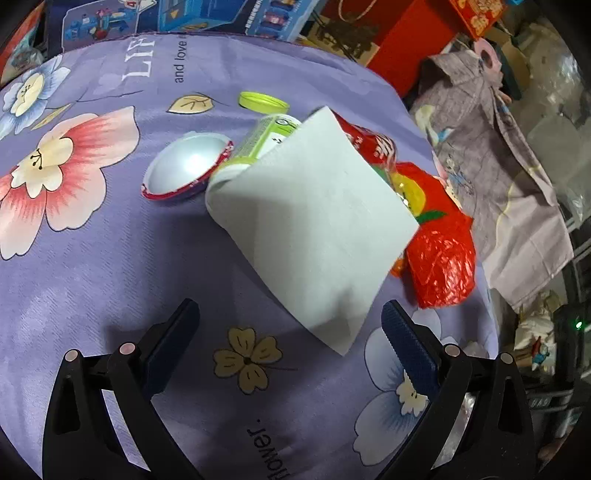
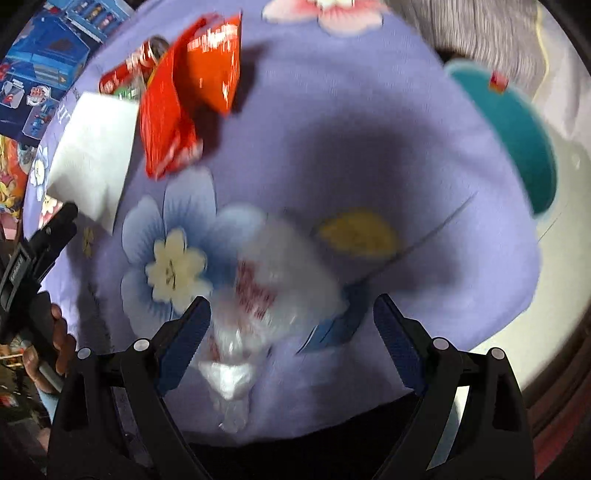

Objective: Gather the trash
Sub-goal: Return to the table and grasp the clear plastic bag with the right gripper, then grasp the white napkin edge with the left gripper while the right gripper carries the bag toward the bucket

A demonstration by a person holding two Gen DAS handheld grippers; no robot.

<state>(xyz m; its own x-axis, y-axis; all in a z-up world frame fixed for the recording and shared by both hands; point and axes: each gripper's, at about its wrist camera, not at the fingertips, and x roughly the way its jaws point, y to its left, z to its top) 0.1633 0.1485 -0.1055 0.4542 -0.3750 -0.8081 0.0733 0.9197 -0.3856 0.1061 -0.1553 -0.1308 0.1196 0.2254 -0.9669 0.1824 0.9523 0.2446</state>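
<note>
A white paper sheet (image 1: 306, 229) lies tilted over a green container (image 1: 266, 136) and red wrappers (image 1: 439, 251) on the purple flowered cloth (image 1: 92, 277). My left gripper (image 1: 288, 314) is open; the sheet's near corner reaches in between its fingers, closer to the right one. In the blurred right wrist view, a crumpled clear plastic wrapper with red print (image 2: 273, 291) lies on the cloth between the fingers of my open right gripper (image 2: 291, 304), which do not press on it. The red wrappers (image 2: 166, 122) and the paper sheet (image 2: 92, 147) lie at upper left there.
A silver-lined half-round shell (image 1: 184, 166) and a green lid (image 1: 264, 102) lie beyond the sheet. A teal round vessel (image 2: 517, 136) sits at the table's right edge. Boxes (image 1: 221, 18) and a draped grey cloth (image 1: 498, 166) surround the table. A hand (image 2: 61, 332) holds the other gripper.
</note>
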